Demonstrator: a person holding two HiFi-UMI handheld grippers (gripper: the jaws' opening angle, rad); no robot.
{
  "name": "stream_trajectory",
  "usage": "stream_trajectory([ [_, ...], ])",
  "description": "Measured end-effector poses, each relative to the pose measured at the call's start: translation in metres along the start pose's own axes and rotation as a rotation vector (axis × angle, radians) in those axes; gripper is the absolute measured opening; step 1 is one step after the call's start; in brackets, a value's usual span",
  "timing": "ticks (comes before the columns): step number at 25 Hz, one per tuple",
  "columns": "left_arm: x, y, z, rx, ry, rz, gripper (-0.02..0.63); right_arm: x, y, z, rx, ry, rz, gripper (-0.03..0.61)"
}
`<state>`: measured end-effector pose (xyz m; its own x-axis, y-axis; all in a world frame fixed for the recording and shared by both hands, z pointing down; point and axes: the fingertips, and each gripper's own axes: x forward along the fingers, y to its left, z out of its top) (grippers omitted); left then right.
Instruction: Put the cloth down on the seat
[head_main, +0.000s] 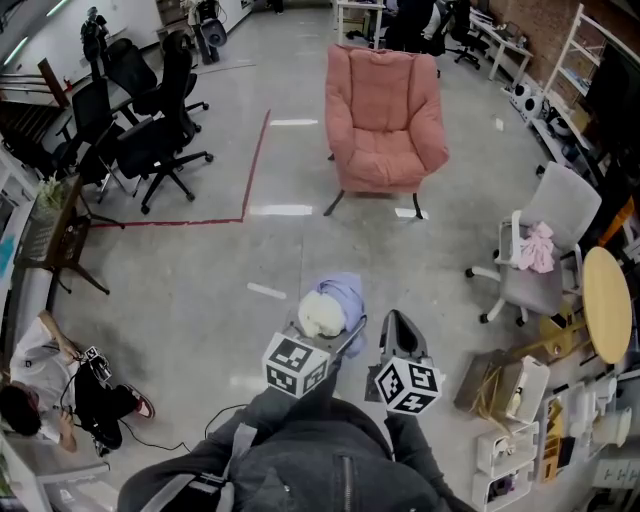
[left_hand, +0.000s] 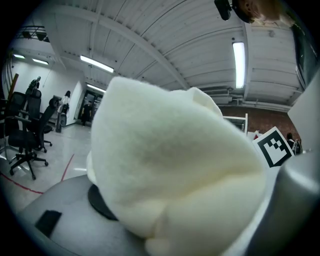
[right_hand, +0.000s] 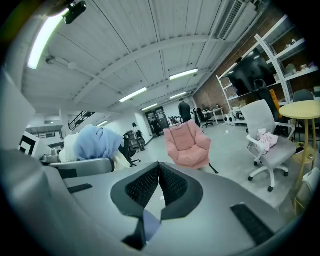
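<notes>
Head view: we are clamping the seemingly soft, light cream-and-blue fleece cloth mid-bundle in our left gripper, well short of the pink cushioned armchair; our right gripper is sitting closed and empty

dark zip jacket; left gripper, right gripper grey; black-white marker cubes

The cloth looked like a soft, fuzzy cream fleece, matt and thick-napped, with a smoother pale blue fabric part. The right gripper had a smooth, matt grey plastic shell and black pads with a fine dotted texture. The armchair was covered in plush, quilted pink fabric. The floor appeared to be polished grey concrete with a faint sheen. The round table top looked like smooth pale wood.
</notes>
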<state>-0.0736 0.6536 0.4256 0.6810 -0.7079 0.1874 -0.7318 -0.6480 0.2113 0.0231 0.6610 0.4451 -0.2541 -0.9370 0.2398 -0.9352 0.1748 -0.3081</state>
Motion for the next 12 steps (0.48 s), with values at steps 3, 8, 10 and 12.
stream_trajectory([
  [3, 0.018, 0.006, 0.006, 0.008, 0.008, -0.012, 0.367, 0.020, -0.003, 0.003, 0.003, 0.008, -0.002, 0.008],
  [8, 0.053, 0.021, 0.014, -0.005, 0.025, -0.021, 0.368, 0.053, -0.015, 0.020, 0.017, 0.007, -0.015, 0.009],
  [10, 0.067, 0.032, 0.017, -0.016, 0.039, -0.021, 0.370, 0.068, -0.020, 0.027, 0.034, 0.006, -0.025, 0.009],
  [12, 0.080, 0.043, 0.021, -0.034, 0.052, -0.026, 0.371, 0.082, -0.026, 0.034, 0.069, 0.009, -0.038, 0.009],
])
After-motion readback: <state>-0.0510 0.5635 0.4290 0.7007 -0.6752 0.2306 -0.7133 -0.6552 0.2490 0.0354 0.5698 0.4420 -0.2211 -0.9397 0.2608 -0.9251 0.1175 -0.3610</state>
